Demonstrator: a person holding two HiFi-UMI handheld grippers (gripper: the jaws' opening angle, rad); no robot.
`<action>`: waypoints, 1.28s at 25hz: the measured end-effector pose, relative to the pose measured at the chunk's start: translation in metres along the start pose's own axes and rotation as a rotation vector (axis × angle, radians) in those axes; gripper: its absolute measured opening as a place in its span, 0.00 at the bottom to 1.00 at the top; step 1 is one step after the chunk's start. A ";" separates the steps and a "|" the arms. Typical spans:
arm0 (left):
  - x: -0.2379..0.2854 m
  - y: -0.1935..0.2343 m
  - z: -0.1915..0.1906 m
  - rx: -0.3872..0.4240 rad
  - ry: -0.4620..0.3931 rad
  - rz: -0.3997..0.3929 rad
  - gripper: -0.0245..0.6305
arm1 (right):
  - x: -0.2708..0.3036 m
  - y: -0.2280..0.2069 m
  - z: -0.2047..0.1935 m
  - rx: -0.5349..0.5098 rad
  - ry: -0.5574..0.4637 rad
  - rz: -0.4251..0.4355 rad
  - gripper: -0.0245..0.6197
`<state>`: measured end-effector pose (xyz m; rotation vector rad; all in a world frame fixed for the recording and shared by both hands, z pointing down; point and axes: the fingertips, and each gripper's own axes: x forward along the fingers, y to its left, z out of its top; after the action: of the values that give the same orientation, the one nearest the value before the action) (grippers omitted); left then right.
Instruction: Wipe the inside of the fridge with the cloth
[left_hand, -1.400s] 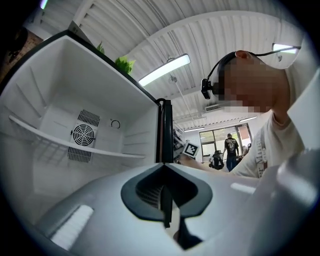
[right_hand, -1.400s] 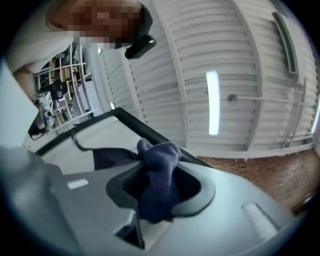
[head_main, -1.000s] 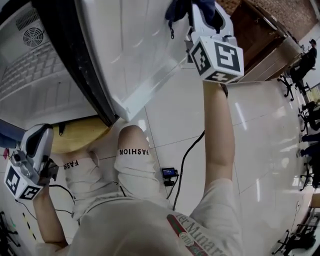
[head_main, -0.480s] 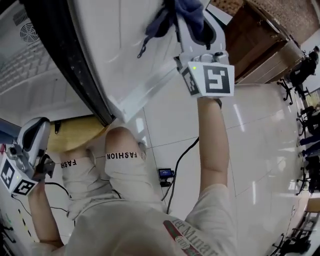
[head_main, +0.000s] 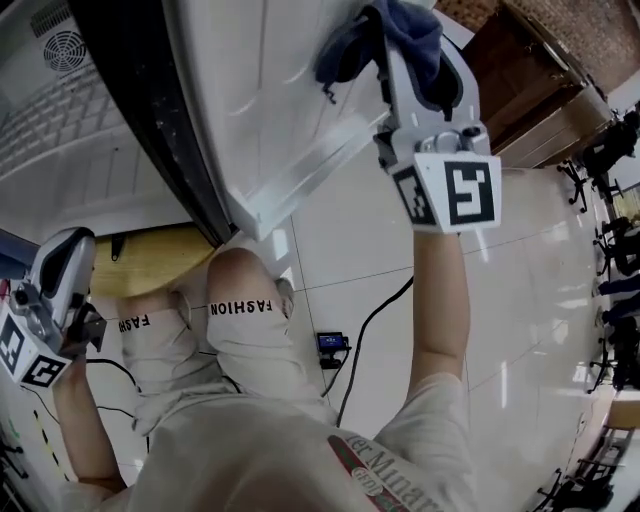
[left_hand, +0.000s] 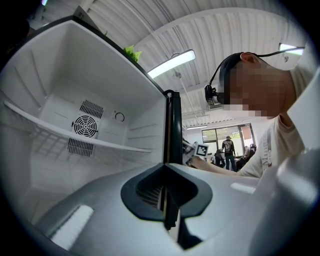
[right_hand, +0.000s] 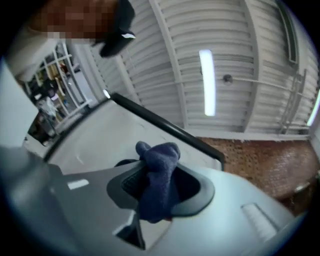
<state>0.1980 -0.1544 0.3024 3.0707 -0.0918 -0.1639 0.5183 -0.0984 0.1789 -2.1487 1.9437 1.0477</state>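
Observation:
My right gripper (head_main: 388, 40) is raised at the top of the head view, shut on a dark blue cloth (head_main: 352, 48). In the right gripper view the cloth (right_hand: 158, 176) bulges up from between the jaws. It is at the white panel of the open fridge door (head_main: 265, 95); I cannot tell whether it touches. My left gripper (head_main: 70, 250) hangs low at the left, shut and holding nothing. The left gripper view looks into the white fridge interior (left_hand: 55, 95), with its fan vent (left_hand: 84, 125) and shelf (left_hand: 75, 137).
The door's black seal (head_main: 150, 110) runs diagonally between the door and the interior. A wooden stool (head_main: 155, 265) sits under the person's legs. A black cable (head_main: 372, 320) lies on the tiled floor. Brown cabinets (head_main: 530, 70) stand at the upper right.
The right gripper with the cloth swung left along the door panel, then back to the right and a little lower. The left gripper stayed low at the left.

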 end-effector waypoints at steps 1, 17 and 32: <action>-0.001 0.002 -0.001 -0.005 -0.001 0.004 0.04 | -0.007 0.038 0.031 -0.007 -0.064 0.093 0.21; -0.027 0.002 0.007 0.022 -0.011 0.052 0.04 | 0.027 -0.050 -0.115 0.006 0.146 -0.115 0.20; -0.016 0.004 0.002 0.011 -0.003 0.045 0.04 | -0.022 0.145 0.007 -0.178 -0.040 0.390 0.20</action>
<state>0.1821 -0.1574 0.3021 3.0759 -0.1629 -0.1658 0.3853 -0.1057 0.2410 -1.8451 2.3940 1.3543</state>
